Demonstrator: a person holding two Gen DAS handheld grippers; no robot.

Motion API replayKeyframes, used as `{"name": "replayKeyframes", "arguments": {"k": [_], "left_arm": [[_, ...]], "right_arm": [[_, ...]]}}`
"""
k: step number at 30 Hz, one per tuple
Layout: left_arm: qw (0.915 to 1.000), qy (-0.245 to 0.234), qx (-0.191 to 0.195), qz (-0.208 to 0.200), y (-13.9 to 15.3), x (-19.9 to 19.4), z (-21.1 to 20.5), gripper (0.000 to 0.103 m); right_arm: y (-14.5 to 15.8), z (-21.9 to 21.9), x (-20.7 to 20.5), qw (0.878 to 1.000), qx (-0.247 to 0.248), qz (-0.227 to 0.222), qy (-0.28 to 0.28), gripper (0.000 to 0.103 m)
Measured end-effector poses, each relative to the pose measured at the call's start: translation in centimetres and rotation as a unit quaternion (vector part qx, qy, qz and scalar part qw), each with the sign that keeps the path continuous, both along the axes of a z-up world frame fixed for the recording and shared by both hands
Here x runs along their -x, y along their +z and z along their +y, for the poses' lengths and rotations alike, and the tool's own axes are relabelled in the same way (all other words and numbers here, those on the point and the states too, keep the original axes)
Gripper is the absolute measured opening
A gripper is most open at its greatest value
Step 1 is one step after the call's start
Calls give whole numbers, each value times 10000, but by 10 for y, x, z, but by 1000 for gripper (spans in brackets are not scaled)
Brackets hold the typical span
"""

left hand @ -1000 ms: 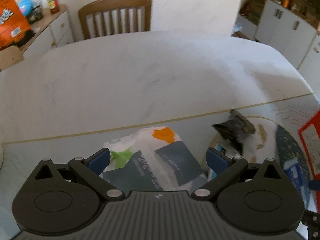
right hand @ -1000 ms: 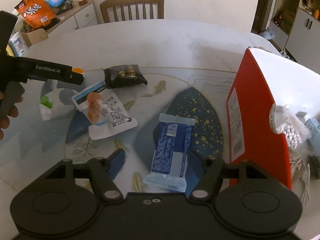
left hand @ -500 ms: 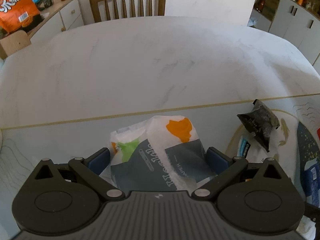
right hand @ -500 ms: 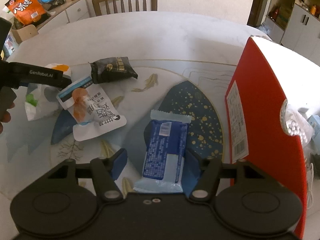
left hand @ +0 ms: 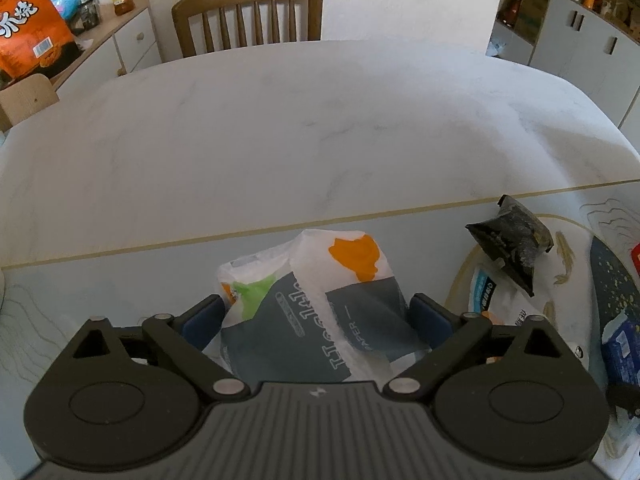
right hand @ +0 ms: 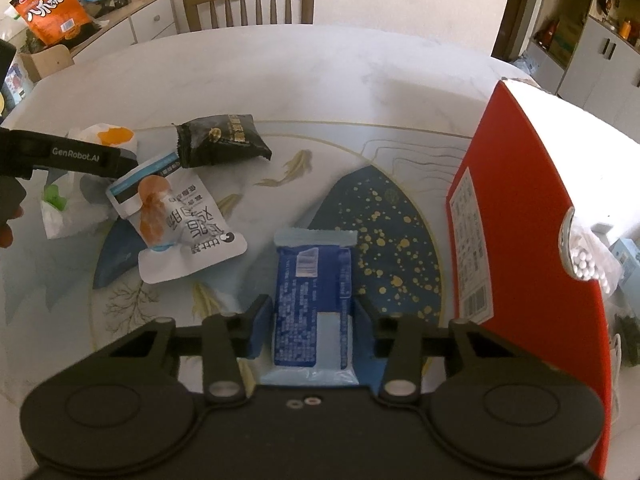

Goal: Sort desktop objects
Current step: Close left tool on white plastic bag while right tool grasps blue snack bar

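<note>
On the white marble desk (left hand: 320, 128), a blue foil snack packet (right hand: 313, 304) is being closed on by the right tool (right hand: 312, 320), while a white, grey and orange tissue pack (left hand: 316, 312) is straddled by the parted left tool (left hand: 316, 320).

white marble table (left hand: 280, 128), fish-print mat (right hand: 304, 160) on it; blue wrapper (right hand: 312, 292) between right jaws, tissue pack (left hand: 320, 304) between left
</note>
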State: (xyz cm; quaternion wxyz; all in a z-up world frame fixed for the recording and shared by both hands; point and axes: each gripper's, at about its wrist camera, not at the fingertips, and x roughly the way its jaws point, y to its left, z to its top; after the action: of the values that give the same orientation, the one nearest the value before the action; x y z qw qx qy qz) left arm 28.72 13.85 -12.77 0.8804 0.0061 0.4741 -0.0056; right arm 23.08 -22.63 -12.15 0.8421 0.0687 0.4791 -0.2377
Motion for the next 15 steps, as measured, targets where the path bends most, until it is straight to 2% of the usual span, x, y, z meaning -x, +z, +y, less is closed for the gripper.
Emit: {"name": "replayKeyframes", "arguments": {"k": [8,11,15], "left_arm": [[9996,-130,183,-171,11,7,1,62],[9993,-177,282,-194,15,10,3,55],[9989,-206,380,-204,20,14,7,54]], "right_arm": [[6,6,3,10000,4,-71,2,36],[11,9,4,9999,22,-129,27,36],[19,14,7,9998,24,-208,68,36]]}}
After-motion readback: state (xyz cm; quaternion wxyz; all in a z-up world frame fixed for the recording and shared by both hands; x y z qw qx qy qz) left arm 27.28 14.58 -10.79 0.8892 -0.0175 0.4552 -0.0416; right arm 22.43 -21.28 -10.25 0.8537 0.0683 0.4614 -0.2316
